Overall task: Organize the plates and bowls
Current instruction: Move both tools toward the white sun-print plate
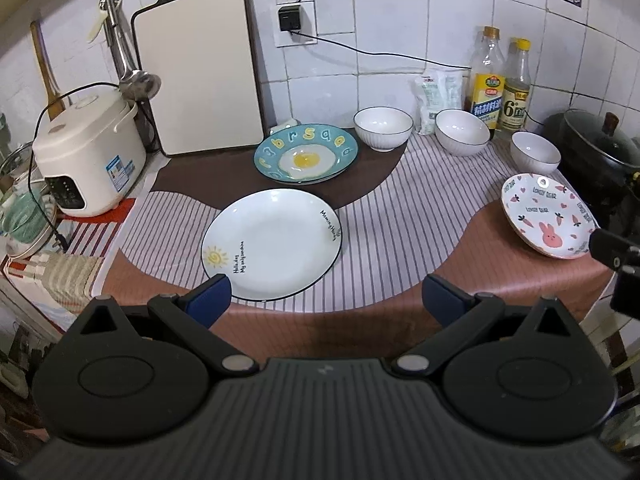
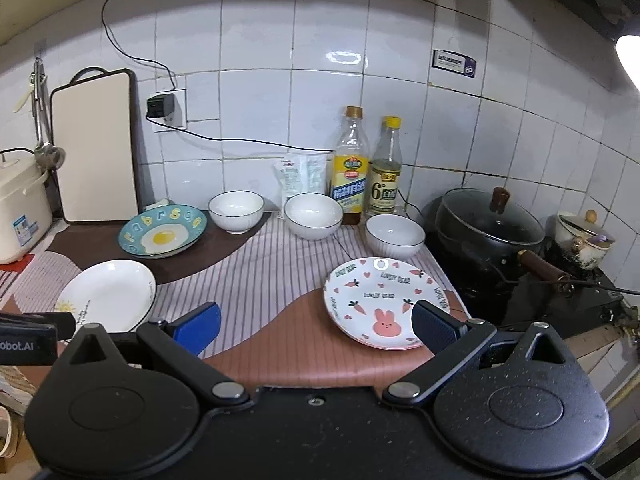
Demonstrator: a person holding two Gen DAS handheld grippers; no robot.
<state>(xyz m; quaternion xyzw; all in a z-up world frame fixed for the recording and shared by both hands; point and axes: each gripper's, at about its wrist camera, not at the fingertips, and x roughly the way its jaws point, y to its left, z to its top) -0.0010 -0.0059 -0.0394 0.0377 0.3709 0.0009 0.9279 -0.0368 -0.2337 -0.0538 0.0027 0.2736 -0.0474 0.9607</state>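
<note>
On the counter lie a white sun plate (image 1: pixel 272 242) (image 2: pixel 108 298), a teal fried-egg plate (image 1: pixel 306 153) (image 2: pixel 163 231) stacked on another plate, and a pink bunny plate (image 1: pixel 550 216) (image 2: pixel 384 302). Three white bowls stand behind them: left (image 1: pixel 383 127) (image 2: pixel 236 211), middle (image 1: pixel 462 131) (image 2: pixel 313 215), right (image 1: pixel 535 151) (image 2: pixel 395 235). My left gripper (image 1: pixel 326 300) is open at the counter's front edge, its left finger beside the sun plate's near rim. My right gripper (image 2: pixel 316 322) is open, its right finger over the bunny plate's near right rim.
A rice cooker (image 1: pixel 86 160) and an upright cutting board (image 1: pixel 200 68) stand at the left. Two bottles (image 2: pixel 366 168) and a packet (image 2: pixel 300 176) line the tiled wall. A black lidded wok (image 2: pixel 488 220) and a small pot (image 2: pixel 580 236) sit on the stove at right.
</note>
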